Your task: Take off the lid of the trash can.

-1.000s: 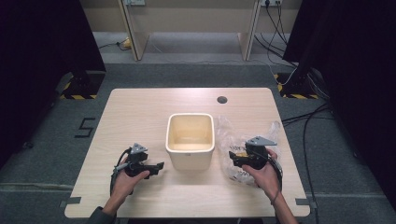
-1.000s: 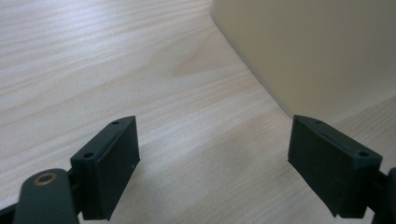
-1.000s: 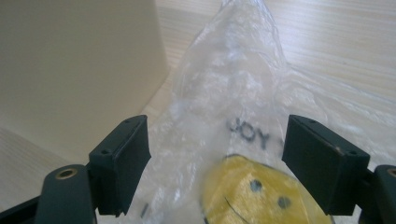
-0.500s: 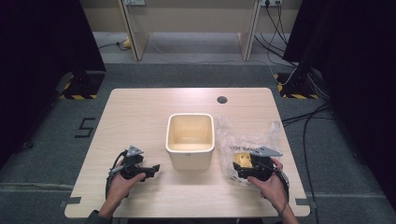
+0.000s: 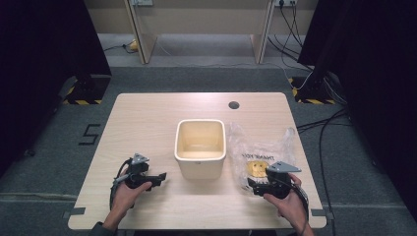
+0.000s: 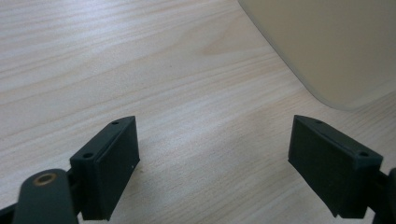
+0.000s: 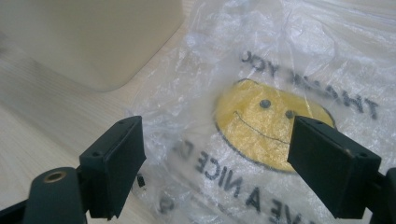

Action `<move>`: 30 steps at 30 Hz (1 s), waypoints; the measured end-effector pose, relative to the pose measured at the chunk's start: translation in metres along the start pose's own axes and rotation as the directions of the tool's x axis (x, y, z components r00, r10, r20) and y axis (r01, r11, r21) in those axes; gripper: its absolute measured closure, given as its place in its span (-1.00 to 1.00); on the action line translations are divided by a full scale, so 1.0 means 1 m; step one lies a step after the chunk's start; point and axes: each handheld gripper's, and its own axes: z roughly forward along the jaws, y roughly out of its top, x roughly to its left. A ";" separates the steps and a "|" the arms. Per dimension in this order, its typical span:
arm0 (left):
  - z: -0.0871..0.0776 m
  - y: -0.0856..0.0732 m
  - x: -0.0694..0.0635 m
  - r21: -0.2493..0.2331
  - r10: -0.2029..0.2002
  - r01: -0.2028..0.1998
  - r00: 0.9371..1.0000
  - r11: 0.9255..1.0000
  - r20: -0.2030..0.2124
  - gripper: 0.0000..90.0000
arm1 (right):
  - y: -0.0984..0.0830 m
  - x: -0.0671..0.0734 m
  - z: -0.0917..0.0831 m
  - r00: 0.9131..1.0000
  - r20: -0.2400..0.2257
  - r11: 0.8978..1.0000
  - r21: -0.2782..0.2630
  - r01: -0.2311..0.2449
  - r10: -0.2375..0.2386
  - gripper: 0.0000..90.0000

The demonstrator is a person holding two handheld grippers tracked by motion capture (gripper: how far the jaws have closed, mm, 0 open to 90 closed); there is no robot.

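Right of the cream tub (image 5: 200, 147), the right gripper (image 7: 219, 161) hung over the plastic bag (image 5: 260, 155), jaws just widened apart; left gripper (image 6: 215, 161), jaws apart, sat opposite.

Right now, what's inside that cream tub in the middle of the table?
The cream tub looks empty: bare inner walls and floor show. The strip of floor behind its near wall is hidden.
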 end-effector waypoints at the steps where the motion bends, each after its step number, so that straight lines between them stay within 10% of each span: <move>1: 0.000 0.000 0.000 0.000 -0.003 0.003 1.000 1.000 0.002 -0.65 | -0.001 0.000 -0.001 1.000 0.000 1.000 0.001 0.000 0.000 -0.59; 30: -0.037 0.076 -0.008 -0.151 0.002 0.014 0.994 0.988 0.106 -0.67 | -0.018 0.005 -0.016 1.000 -0.005 1.000 0.003 -0.015 0.015 -0.59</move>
